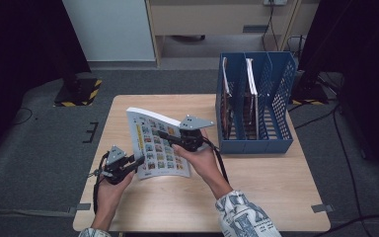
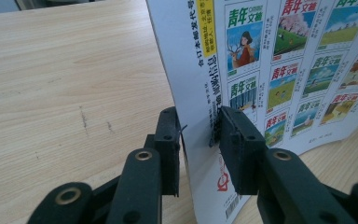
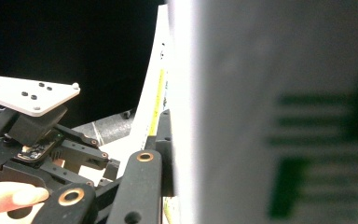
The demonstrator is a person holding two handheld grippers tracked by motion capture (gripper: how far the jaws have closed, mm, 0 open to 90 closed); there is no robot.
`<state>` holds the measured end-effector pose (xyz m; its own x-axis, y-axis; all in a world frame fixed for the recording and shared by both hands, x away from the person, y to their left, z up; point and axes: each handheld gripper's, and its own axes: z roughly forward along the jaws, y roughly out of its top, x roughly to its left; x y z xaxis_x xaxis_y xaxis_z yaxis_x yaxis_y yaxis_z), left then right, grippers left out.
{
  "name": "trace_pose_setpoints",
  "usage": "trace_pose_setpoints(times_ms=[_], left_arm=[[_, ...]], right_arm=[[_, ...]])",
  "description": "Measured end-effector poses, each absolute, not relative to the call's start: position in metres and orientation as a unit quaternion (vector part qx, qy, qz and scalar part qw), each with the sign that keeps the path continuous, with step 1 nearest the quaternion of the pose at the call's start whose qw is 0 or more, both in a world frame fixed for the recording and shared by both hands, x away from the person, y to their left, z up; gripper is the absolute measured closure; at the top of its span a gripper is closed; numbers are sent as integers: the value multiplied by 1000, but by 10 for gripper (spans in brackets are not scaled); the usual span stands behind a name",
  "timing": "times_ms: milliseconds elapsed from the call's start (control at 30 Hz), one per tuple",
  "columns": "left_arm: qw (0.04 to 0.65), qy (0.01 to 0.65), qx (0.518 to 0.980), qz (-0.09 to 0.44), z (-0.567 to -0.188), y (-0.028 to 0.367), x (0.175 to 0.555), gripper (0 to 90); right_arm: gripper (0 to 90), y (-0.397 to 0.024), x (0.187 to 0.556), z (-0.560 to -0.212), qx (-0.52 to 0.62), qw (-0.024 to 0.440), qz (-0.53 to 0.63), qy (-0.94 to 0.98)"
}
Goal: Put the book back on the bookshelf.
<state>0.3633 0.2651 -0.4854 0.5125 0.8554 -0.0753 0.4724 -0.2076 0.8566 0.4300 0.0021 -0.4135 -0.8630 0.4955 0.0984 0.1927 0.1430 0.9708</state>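
Two grippers clamp one magazine point(image 1: 154, 143) above the table point(image 1: 256, 173): left gripper point(image 1: 137, 160) on its spine edge, right gripper point(image 1: 165, 134) across its cover.

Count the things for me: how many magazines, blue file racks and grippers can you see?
Magazines held up over the table: 1, the magazine
Magazines or books standing in the rack: 2
Blue file racks: 1, the file rack
Grippers: 2, left gripper, right gripper
Total: 6

In the right gripper view the magazine point(image 3: 270, 116) is a blur, hiding 1 of the fingers.
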Motion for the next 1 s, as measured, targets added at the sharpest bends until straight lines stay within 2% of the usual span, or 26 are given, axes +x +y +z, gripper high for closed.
trace_pose_setpoints(times_ms=[133,267,333,367,400,567,733,1000], left_arm=[[450,446,744,212,-487,266,364,671],[463,457,724,230,-488,270,364,613],[458,470,716,238,-488,273,365,444],[458,470,716,238,-488,273,365,387],[457,474,715,235,-489,275,365,387],[437,505,707,234,-495,286,369,204],[414,517,715,221,-502,290,373,78],[389,519,731,210,-509,287,376,60]], right_arm=[[736,1,429,-412,225,122,611,749],[739,2,426,-410,218,120,613,750],[739,2,424,-409,213,118,611,753],[739,2,424,-409,213,118,611,753],[739,2,424,-409,214,118,612,752],[739,-1,424,-405,216,125,618,745],[739,-6,425,-399,225,142,617,741],[739,-22,430,-395,243,156,618,732]])
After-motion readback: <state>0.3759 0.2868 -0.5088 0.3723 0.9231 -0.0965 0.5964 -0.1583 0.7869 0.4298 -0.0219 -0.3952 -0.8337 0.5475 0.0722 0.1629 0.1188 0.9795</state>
